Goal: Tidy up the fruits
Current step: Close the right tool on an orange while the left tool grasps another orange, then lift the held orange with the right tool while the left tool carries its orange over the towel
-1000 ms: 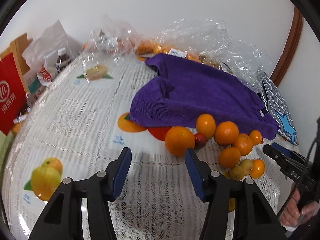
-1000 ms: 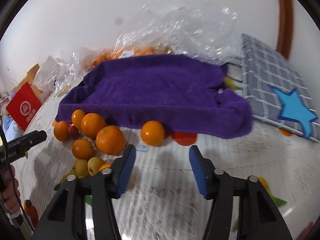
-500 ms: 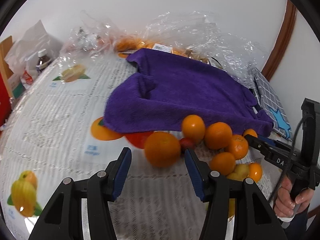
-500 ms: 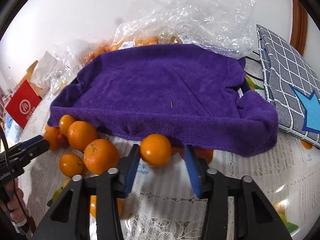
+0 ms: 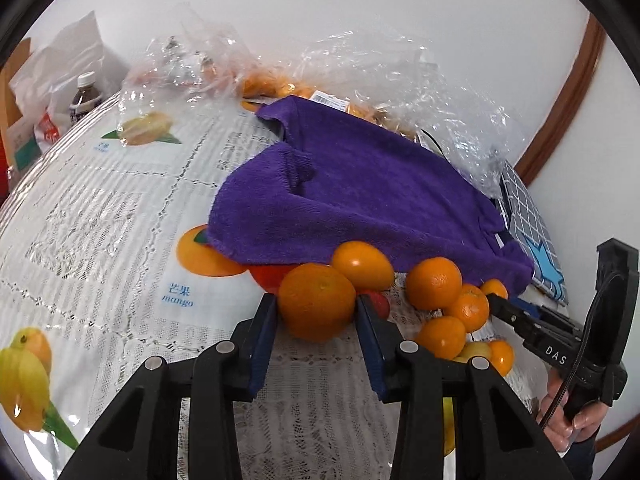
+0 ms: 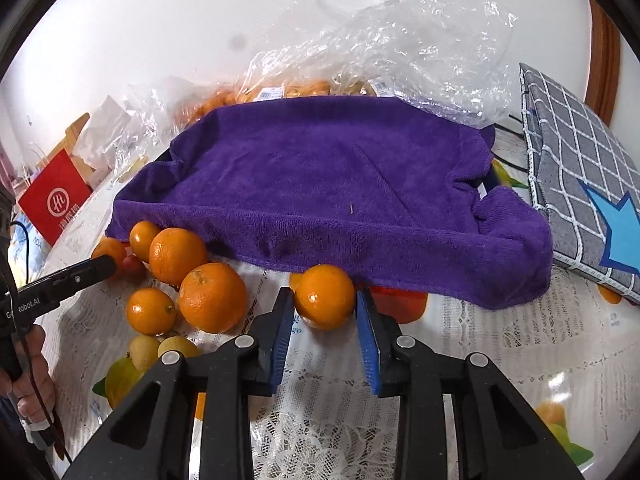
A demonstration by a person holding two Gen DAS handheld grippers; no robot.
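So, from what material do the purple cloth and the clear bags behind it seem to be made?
Purple cloth: looks like soft microfibre or terry, matte, with a fuzzy pile and a stitched hem. Clear bags: apparently thin plastic film, glossy, crinkled, with bright glints and fruit showing through.

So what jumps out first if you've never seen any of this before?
Probably the big purple towel draped over something in the middle of the table, with loose oranges bunched along its near edge. Then the two black clamps with blue pads: the left gripper has an orange between its fingers, and the right gripper brackets another orange. Crinkled clear plastic bags pile up behind the towel.
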